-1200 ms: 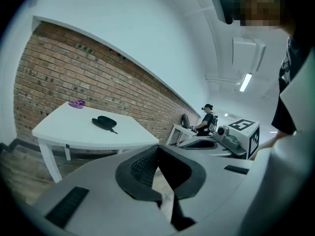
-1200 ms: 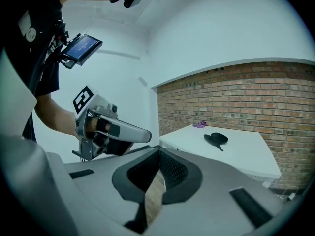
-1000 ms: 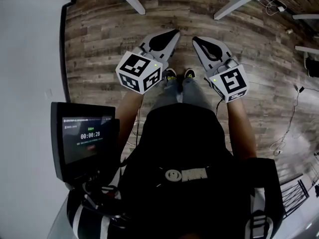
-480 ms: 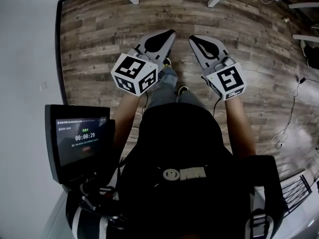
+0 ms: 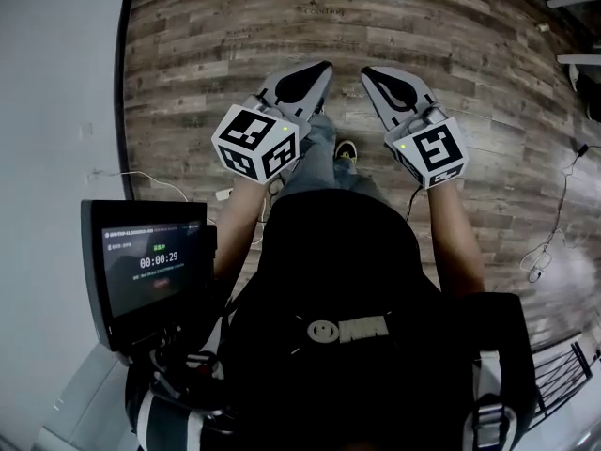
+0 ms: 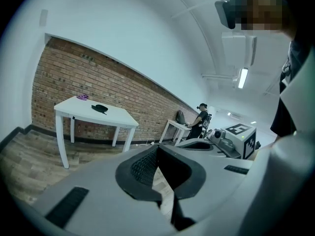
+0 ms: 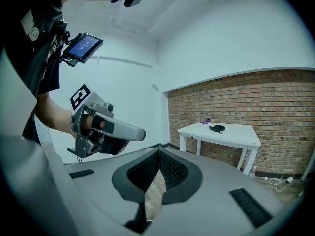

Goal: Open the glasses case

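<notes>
Wood-plank floor (image 5: 207,54) fills the head view, and above it the person holds both claws out in front, side by side and a little apart. The left claw (image 5: 324,65) has its jaws pressed together with nothing between them. The right claw (image 5: 367,70) is closed and empty too. Each claw's own view looks across the room at a white table (image 6: 115,116) against a brick wall (image 6: 74,77), well apart from both claws. On that table lies the glasses case (image 6: 100,108), a small dark shape too far off to tell whether its lid is up. A small purple thing (image 6: 82,97) lies near it, toward the wall. A screen (image 5: 155,266) showing a timer hangs at the person's left side. Farther along the wall another person (image 6: 201,121) stands at a second table (image 6: 173,126).
</notes>
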Available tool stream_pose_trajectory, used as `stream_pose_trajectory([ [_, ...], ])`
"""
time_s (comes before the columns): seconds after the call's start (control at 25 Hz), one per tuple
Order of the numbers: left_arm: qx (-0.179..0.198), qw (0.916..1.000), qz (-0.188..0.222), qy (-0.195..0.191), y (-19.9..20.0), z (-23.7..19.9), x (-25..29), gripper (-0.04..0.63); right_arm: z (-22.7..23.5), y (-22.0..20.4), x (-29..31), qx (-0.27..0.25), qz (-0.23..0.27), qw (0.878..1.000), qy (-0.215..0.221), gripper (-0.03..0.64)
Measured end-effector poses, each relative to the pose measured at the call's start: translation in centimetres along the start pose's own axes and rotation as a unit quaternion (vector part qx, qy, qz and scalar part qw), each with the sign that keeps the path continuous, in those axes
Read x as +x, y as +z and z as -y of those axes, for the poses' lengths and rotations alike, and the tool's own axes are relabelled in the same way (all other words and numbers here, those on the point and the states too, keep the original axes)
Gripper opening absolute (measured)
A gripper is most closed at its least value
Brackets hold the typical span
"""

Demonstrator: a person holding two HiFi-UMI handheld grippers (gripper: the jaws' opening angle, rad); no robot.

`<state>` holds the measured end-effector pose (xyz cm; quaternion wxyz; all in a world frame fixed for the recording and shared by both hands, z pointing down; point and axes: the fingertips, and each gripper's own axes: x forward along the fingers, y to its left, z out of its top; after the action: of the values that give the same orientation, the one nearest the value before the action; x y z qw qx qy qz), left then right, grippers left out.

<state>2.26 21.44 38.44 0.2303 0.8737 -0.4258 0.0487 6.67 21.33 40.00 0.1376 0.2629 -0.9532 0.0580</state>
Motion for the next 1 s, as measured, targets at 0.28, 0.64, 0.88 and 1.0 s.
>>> stream_pose_trajectory([
  [0.28, 0.008, 0.9998, -0.013, -0.009, -1.7, 5.6, -2.2, 0.005, -2.9, -0.5, -4.3, 0.017, 0.016, 1.000, 0.001, 0.008],
  [0.64, 0.003, 0.9998, -0.003, -0.021, -3.4, 6.4, -5.4, 0.005, -7.6, -1.5, -4.5, 0.021, 0.002, 1.000, 0.002, 0.007],
  [0.88, 0.003, 0.9996, 0.015, -0.023, -6.3, 9.5, -12.2, 0.005, -15.0, -2.3, -7.1, 0.030, 0.008, 0.999, -0.006, 0.008],
  [1.0, 0.007, 0.9994, 0.021, -0.028, -8.1, 11.0, -16.6, 0.005, -20.2, -2.8, -8.4, 0.028, 0.009, 0.999, -0.012, 0.008],
])
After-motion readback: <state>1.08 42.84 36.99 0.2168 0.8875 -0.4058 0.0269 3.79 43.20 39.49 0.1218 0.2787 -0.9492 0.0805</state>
